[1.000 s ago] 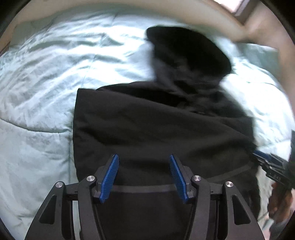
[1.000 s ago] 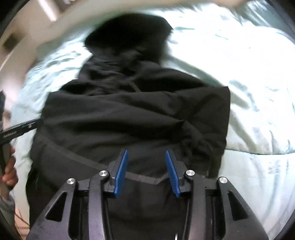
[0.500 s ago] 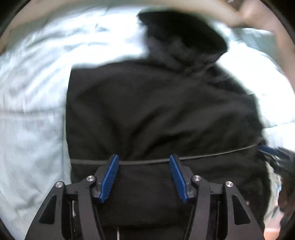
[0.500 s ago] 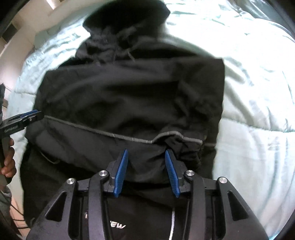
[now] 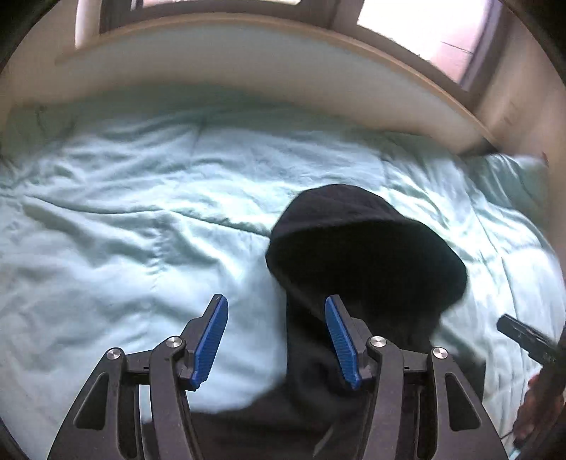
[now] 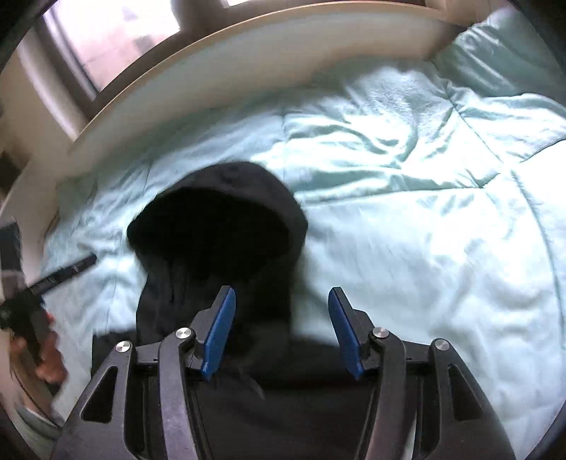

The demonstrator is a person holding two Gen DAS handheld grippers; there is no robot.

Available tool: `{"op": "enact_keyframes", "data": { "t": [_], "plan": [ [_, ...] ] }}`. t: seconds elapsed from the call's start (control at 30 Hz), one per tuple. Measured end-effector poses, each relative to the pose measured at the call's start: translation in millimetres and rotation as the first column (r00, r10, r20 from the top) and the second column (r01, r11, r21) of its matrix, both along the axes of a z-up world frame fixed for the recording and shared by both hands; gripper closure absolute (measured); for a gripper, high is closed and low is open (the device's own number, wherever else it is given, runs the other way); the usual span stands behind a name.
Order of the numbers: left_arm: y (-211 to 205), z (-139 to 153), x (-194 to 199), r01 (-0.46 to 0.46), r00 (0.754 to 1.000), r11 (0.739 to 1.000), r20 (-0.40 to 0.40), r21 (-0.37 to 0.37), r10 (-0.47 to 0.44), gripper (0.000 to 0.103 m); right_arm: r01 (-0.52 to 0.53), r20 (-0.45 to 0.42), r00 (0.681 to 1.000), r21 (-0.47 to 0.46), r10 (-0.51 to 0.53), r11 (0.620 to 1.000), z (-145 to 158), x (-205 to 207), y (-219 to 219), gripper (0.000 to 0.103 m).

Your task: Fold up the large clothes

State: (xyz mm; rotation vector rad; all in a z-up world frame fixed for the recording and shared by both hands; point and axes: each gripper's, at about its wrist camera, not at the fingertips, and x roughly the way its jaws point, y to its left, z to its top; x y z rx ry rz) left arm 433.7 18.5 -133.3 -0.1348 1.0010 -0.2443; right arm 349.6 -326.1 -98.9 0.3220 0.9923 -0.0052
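Black fleece hoodie lies on the pale-green quilt, hood unfolded; your left gripper gapes empty, right gripper opening w/ nothing pinched.

Mint comforter, pale headboard, bright window

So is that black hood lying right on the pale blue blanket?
Touching. In the right wrist view the black hood lies flat on the blanket, with no gap at its edge.
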Motion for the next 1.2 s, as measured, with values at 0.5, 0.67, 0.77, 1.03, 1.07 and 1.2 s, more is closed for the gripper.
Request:
{"op": "enact_keyframes", "data": {
  "t": [0.5, 0.67, 0.77, 1.03, 1.07, 1.2],
  "plan": [
    [8, -30, 41, -0.009, 1.0, 0.997, -0.004, -0.079, 0.008, 0.092, -0.135, 0.01, 0.99, -0.117, 0.137, 0.984, -43, 57, 1, 0.097],
    [11, -66, 34, 0.002, 0.994, 1.0, -0.112, -0.021, -0.005, 0.09, -0.165, -0.064, 0.985, -0.128, 0.158, 0.978, -69, 50, 9, 0.096],
    [-13, -131, 52, 0.073, 0.976, 0.992, -0.213, 0.103, -0.05, 0.088, -0.197, -0.219, 0.96, -0.078, 0.176, 0.977, -133, 72, 14, 0.096],
    [2, -83, -1, 0.146, 0.987, 0.976, -0.092, 0.163, -0.132, 0.078, -0.259, -0.151, 0.959, -0.12, 0.24, 0.958, -83, 27, 9, 0.069],
    [5, -75, -10, 0.147, 0.988, 0.975, -0.082, 0.168, -0.135, 0.078, -0.273, -0.128, 0.957, -0.119, 0.258, 0.955, -75, 21, 9, 0.069],
    [-2, -22, -23, 0.137, 0.988, 0.974, 0.052, 0.18, -0.148, 0.078, -0.316, -0.005, 0.948, -0.139, 0.319, 0.939, -27, 10, 28, 0.066]
  ]
}}
